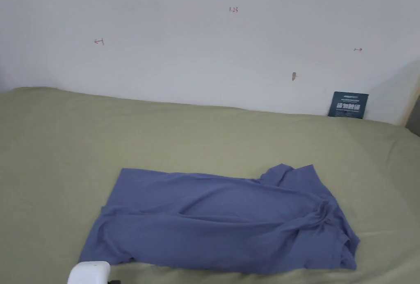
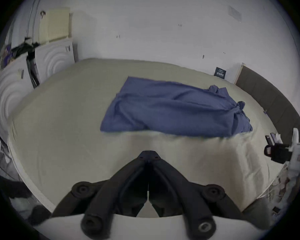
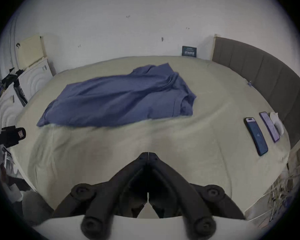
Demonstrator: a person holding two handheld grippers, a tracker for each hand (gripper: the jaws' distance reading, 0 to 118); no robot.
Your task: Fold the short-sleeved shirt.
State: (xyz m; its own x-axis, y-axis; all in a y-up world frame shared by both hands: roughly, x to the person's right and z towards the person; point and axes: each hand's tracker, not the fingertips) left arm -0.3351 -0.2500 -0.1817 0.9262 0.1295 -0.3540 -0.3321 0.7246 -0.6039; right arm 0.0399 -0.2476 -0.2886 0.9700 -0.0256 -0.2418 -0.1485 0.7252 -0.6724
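Observation:
A blue short-sleeved shirt (image 1: pixel 221 223) lies crumpled on the green bed sheet (image 1: pixel 123 141), its hem to the left and its bunched sleeves and collar to the right. It also lies ahead in the left gripper view, shirt (image 2: pixel 173 108), and in the right gripper view, shirt (image 3: pixel 118 96). My left gripper (image 2: pixel 148 154) hovers over bare sheet short of the shirt's near edge, jaws together with nothing between them. My right gripper (image 3: pixel 148 155) hangs the same way, shut and empty. The left gripper's white body (image 1: pixel 89 272) pokes in at the head view's bottom edge.
Two phones (image 3: pixel 256 135) and a small white object (image 3: pixel 277 122) lie on the sheet at the right. A dark padded headboard (image 3: pixel 267 74) runs along the right side. A dark card (image 1: pixel 348 105) leans on the far wall. White cabinets (image 2: pixel 54 60) stand at the left.

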